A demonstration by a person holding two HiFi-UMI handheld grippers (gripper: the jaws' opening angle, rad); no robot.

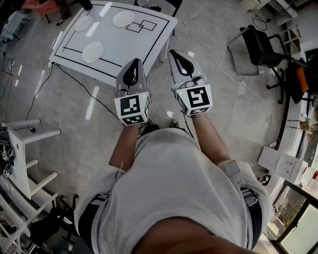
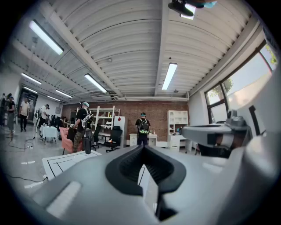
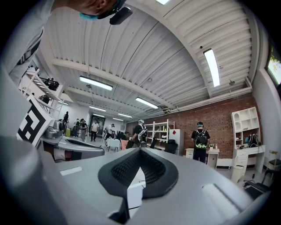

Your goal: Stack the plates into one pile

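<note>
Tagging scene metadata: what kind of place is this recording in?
Probably an open-plan lab or workshop, not a home: a white table marked with black lines, carrying three plates; an office chair on the open floor; a brick wall with shelving behind several standing people.

Your torso hides everything beneath it in the head view except your shoe tips, and the top edge cuts off the dark bottle at the far side of the table. From the left gripper you see little of that table past its own closed jaws. Past the right gripper only a white sliver shows, too little to name, and the distant people are too small to tell what they carry.
</note>
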